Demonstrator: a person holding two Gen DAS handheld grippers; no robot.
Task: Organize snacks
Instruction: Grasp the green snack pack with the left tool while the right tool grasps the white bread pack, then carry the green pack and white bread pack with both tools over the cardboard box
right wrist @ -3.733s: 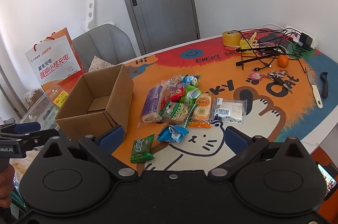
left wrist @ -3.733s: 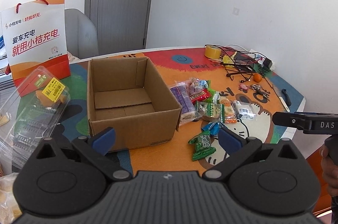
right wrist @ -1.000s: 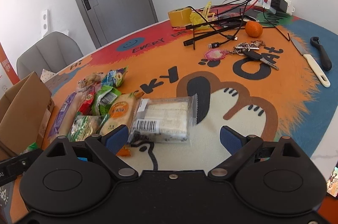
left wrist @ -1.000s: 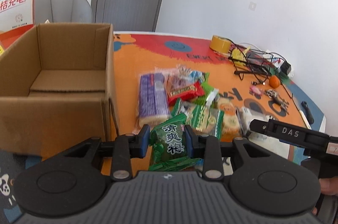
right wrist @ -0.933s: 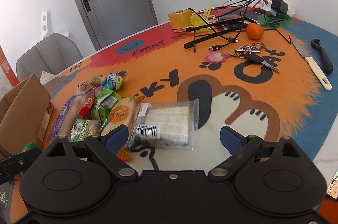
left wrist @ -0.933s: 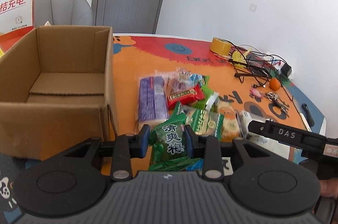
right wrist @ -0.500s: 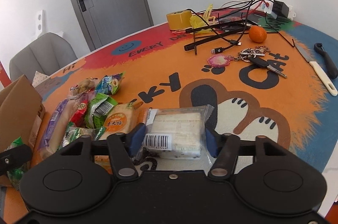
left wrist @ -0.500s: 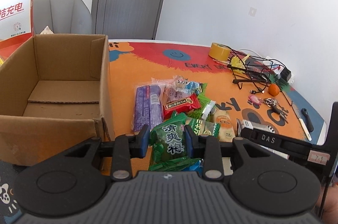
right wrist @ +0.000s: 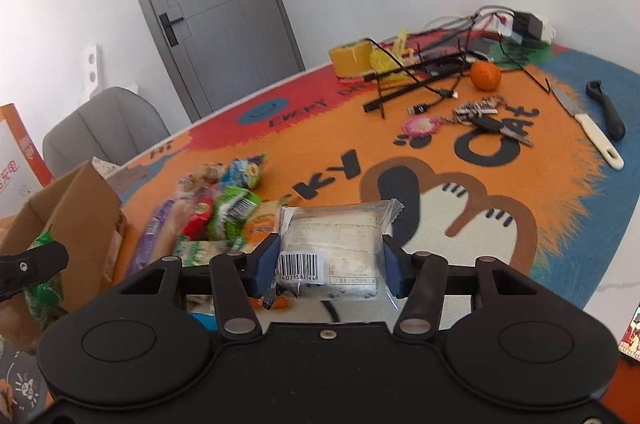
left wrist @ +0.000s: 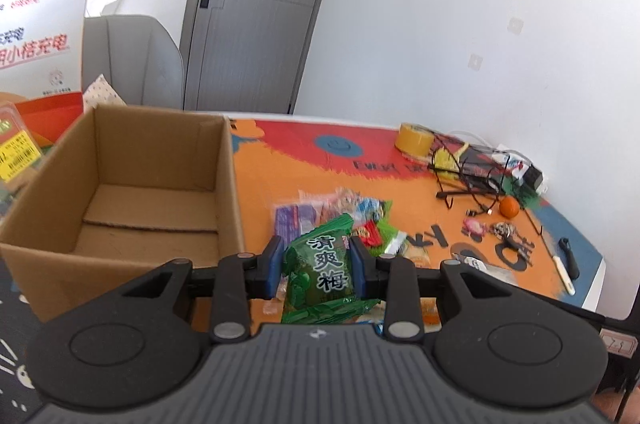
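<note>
My left gripper (left wrist: pixel 318 256) is shut on a green plum-candy packet (left wrist: pixel 324 272), held above the table just right of the open, empty cardboard box (left wrist: pixel 228 184). Behind it lies the pile of snack packets (left wrist: pixel 360 220) on the orange mat. In the right wrist view my right gripper (right wrist: pixel 328 260) has a clear wrapped cake packet with a barcode (right wrist: pixel 336 240) between its blue pads. Its jaws are closing and the pads press the packet's sides. The snack pile (right wrist: pixel 224 208) and the box (right wrist: pixel 80 208) are to its left.
A tape roll (left wrist: pixel 414 140), tangled cables (left wrist: pixel 472 172), an orange (left wrist: pixel 510 206), keys (right wrist: pixel 480 116), a knife (right wrist: pixel 592 132) and a black peeler (right wrist: pixel 608 112) lie at the far right of the table. An orange paper bag (left wrist: pixel 40 40) and a grey chair (left wrist: pixel 136 60) stand behind the box.
The right gripper's jaws have come in from wide apart onto the clear cake packet and lifted it slightly. The left gripper has risen with the green packet.
</note>
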